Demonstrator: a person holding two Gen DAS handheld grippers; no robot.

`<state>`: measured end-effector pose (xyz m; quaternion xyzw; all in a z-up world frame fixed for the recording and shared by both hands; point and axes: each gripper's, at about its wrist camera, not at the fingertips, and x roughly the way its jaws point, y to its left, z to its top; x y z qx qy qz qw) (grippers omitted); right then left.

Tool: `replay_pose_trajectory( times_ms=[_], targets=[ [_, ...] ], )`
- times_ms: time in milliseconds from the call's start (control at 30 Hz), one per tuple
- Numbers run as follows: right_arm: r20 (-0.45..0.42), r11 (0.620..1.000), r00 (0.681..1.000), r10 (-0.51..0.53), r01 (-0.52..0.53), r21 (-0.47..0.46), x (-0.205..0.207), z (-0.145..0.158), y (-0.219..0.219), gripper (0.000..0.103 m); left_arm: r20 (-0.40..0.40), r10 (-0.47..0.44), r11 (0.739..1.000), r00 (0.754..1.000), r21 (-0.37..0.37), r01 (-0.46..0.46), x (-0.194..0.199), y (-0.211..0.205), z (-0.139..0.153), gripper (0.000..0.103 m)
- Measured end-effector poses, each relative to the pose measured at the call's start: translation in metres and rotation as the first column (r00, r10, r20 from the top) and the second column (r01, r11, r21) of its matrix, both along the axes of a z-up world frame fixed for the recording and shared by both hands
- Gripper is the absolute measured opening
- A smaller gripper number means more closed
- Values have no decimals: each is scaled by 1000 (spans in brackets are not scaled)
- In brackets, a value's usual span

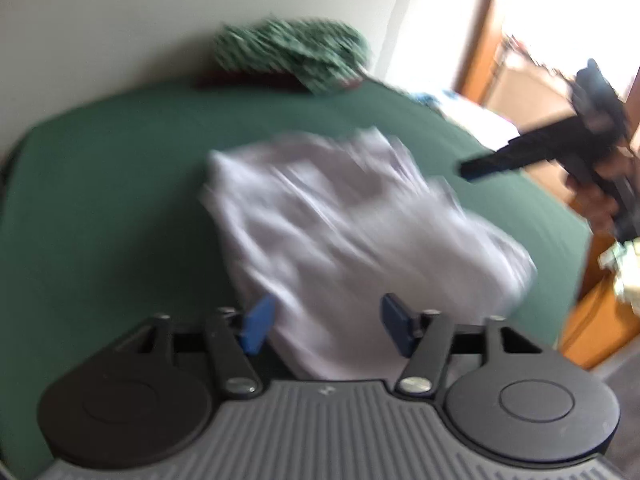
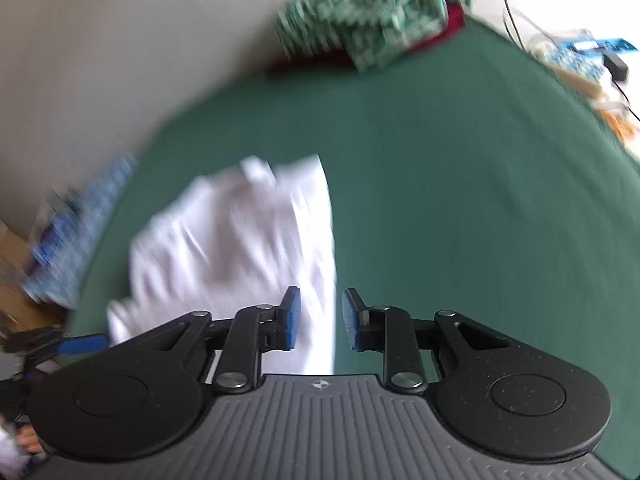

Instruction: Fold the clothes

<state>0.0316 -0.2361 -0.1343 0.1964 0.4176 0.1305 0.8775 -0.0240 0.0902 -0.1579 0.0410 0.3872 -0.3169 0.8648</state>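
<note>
A folded white garment point(image 1: 344, 232) lies on the green bed sheet point(image 1: 112, 184), blurred by motion. My left gripper point(image 1: 326, 330) hovers open over its near edge, blue pads apart with nothing between them. The right gripper point(image 1: 472, 170) shows at the right of the left wrist view, held in a hand above the bed. In the right wrist view the white garment point(image 2: 240, 248) lies to the left, and my right gripper point(image 2: 318, 318) stands open over its right edge and the green sheet point(image 2: 460, 200). The left gripper's blue finger point(image 2: 82, 345) shows at the far left.
A pile of green-and-white patterned clothes point(image 1: 292, 54) on a dark red item point(image 2: 436, 44) sits at the bed's far end by the white wall. Wooden furniture point(image 1: 600, 320) stands right of the bed. Cables and clutter point(image 2: 580, 60) lie beyond the bed's far right edge.
</note>
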Motion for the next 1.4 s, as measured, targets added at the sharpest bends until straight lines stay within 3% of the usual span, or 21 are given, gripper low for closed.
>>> replay_pose_trajectory(
  times_ms=[67, 100, 367, 567, 833, 867, 933, 967, 1100, 1167, 1233, 1400],
  targets=[
    [7, 999, 999, 36, -36, 34, 23, 11, -2, 55, -30, 11, 1000, 999, -23, -11, 26, 3, -4, 80],
    [4, 997, 998, 61, -61, 37, 37, 12, -1, 58, -45, 16, 999, 999, -34, -17, 39, 5, -6, 80],
    [-157, 972, 960, 230, -221, 75, 125, -14, -3, 58, -160, 45, 991, 986, -114, -64, 135, 17, -23, 76],
    [-210, 937, 920, 332, -296, 183, 143, -34, -8, 58, -185, 28, 991, 982, -126, -52, 142, 14, -32, 79],
    [-191, 880, 877, 441, -381, 284, 161, -44, 4, 59, -155, 11, 989, 988, -143, -33, 147, 8, -35, 75],
    [-185, 870, 870, 457, -395, 295, 164, -45, 6, 58, -154, 6, 989, 988, -148, -29, 146, 8, -35, 74],
    [-173, 853, 856, 487, -423, 306, 168, -47, 12, 58, -169, -14, 986, 986, -167, -15, 148, 4, -35, 56],
    [-167, 847, 850, 499, -437, 302, 170, -47, 16, 55, -165, -20, 987, 986, -164, -8, 148, 2, -35, 54],
    [-180, 822, 812, 555, -503, 266, 175, -45, 24, 35, -129, -36, 990, 991, -139, 18, 143, 1, -35, 47],
    [-185, 818, 802, 567, -523, 239, 174, -43, 25, 18, -130, -31, 990, 991, -142, 12, 145, 5, -35, 33],
    [-176, 818, 804, 568, -528, 227, 172, -38, 24, 16, -127, -24, 988, 992, -153, 5, 146, 8, -32, 14],
    [-107, 813, 812, 573, -547, 201, 161, -16, 28, 14, -53, -51, 987, 997, -157, 43, 137, 6, -9, 8]
  ],
)
